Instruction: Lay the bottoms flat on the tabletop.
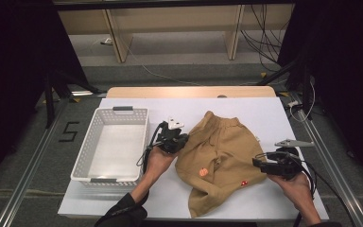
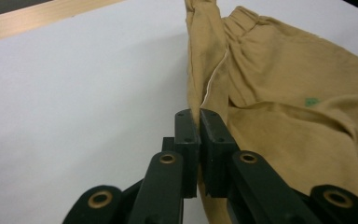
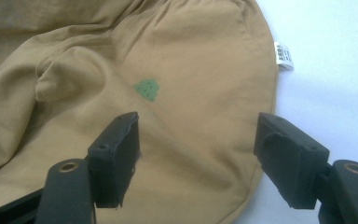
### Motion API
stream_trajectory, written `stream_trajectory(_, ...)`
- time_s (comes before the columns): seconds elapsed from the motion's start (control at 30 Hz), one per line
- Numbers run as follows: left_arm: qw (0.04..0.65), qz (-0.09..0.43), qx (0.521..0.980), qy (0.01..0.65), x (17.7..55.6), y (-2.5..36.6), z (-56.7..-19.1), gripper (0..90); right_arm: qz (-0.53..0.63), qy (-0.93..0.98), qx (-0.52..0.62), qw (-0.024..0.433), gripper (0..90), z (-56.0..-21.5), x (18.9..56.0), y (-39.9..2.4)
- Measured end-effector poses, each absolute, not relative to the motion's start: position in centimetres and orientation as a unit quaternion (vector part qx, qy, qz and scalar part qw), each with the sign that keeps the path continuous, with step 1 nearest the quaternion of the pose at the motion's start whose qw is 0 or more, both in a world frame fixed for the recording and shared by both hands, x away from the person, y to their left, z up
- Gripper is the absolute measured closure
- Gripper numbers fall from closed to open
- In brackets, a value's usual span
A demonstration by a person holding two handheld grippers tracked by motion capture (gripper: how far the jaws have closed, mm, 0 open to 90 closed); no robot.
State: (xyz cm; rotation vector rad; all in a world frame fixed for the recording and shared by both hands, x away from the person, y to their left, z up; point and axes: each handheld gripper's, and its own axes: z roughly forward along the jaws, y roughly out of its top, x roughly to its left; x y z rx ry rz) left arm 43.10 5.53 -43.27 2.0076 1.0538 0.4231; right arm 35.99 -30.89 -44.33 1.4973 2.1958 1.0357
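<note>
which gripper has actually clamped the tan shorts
The left gripper: its jaws pinch a raised fold of the tan shorts. The right gripper stands open over the cloth.

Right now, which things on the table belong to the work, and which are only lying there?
In the work:
- tan shorts
- left tongs, shut on the shorts' edge
- right tongs, open over the shorts

Lying about:
- white basket, untouched
- cables on the floor behind the table

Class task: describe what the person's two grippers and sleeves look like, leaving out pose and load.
Both grippers are black with blocky jaws and brass-ringed pivots. The left gripper carries a grey three-cornered plate and a black cable. The right gripper also trails a black cable. A dark sleeve covers the left forearm.
</note>
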Motion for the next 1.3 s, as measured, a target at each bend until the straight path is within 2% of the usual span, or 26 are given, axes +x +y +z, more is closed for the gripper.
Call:
stream_trajectory(0.1, 0.404, 0.168, 0.792, 0.426, 43.2, 5.7, -43.4, 80.4, 0.358, 0.762, 0.519, 0.145, 32.1, -44.4, 36.0, -30.9)
stream_trajectory(0.23, 0.400, 0.163, 0.792, 0.432, 43.0, 5.8, -43.2, 60.8, 0.356, 0.762, 0.522, 0.145, 32.1, -44.4, 36.1, -31.0)
stream_trajectory(0.43, 0.390, 0.160, 0.794, 0.439, 42.4, 5.3, -43.0, 41.5, 0.351, 0.758, 0.529, 0.150, 32.4, -44.4, 36.1, -31.3)
stream_trajectory(0.53, 0.383, 0.146, 0.793, 0.450, 42.0, 5.6, -43.3, 36.0, 0.348, 0.754, 0.536, 0.152, 33.2, -44.5, 36.4, -31.5)
stream_trajectory(0.77, 0.355, 0.137, 0.796, 0.470, 41.3, 6.0, -44.7, 30.3, 0.337, 0.754, 0.542, 0.155, 34.0, -44.8, 37.2, -31.9)
stream_trajectory(1.13, 0.337, 0.110, 0.799, 0.485, 41.1, 5.8, -46.4, 29.7, 0.333, 0.758, 0.540, 0.153, 34.2, -44.9, 37.2, -31.8)
stream_trajectory(1.3, 0.323, 0.090, 0.806, 0.488, 41.4, 5.7, -47.6, 41.3, 0.317, 0.755, 0.553, 0.155, 35.0, -45.2, 38.2, -31.8)
